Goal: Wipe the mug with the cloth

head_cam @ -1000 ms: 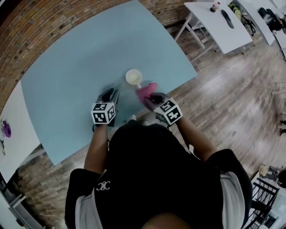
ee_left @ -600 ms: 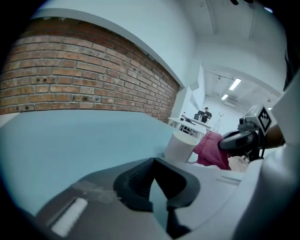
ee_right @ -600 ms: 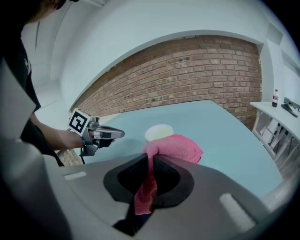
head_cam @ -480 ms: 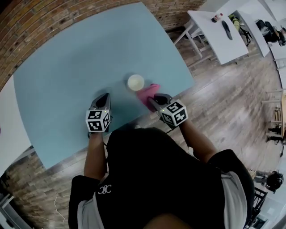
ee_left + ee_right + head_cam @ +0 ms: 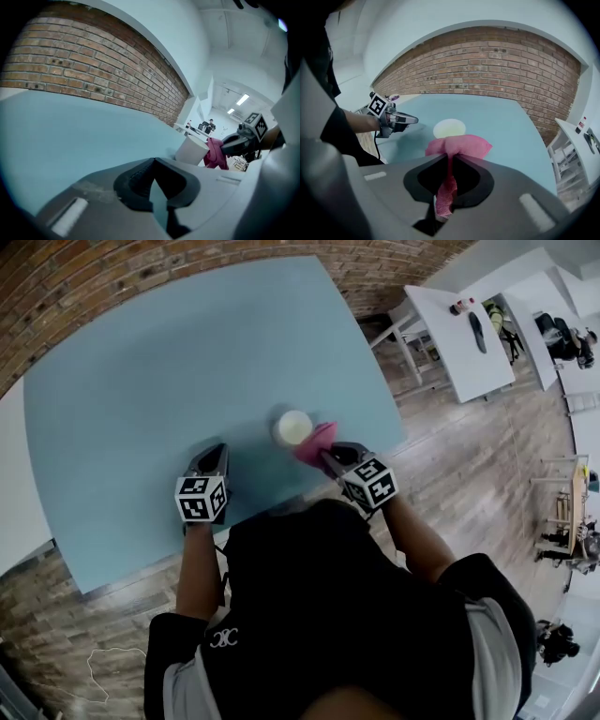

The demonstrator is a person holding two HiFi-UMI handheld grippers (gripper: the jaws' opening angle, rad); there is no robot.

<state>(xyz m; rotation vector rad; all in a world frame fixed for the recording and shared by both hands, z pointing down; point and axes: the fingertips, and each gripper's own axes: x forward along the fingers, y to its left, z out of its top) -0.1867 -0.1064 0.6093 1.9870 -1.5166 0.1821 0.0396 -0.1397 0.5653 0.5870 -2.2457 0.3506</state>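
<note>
A squat white mug [image 5: 292,427] stands upright on the light blue tabletop [image 5: 141,371], close to its near right edge and just in front of the person. A crumpled pink cloth [image 5: 316,440] sits just right of the mug, right up against its side, though actual contact cannot be made out. The right gripper [image 5: 451,161] has its jaws clamped on this cloth: a strip is pinched between the pads and trails back behind them, while the rest bunches out ahead of the tips towards the mug. The left gripper [image 5: 152,160] is to the left of the mug and apart from it, low over bare tabletop, its jaws fully closed with nothing between them. A red brick wall [image 5: 487,61] runs along the table's far side.
</note>
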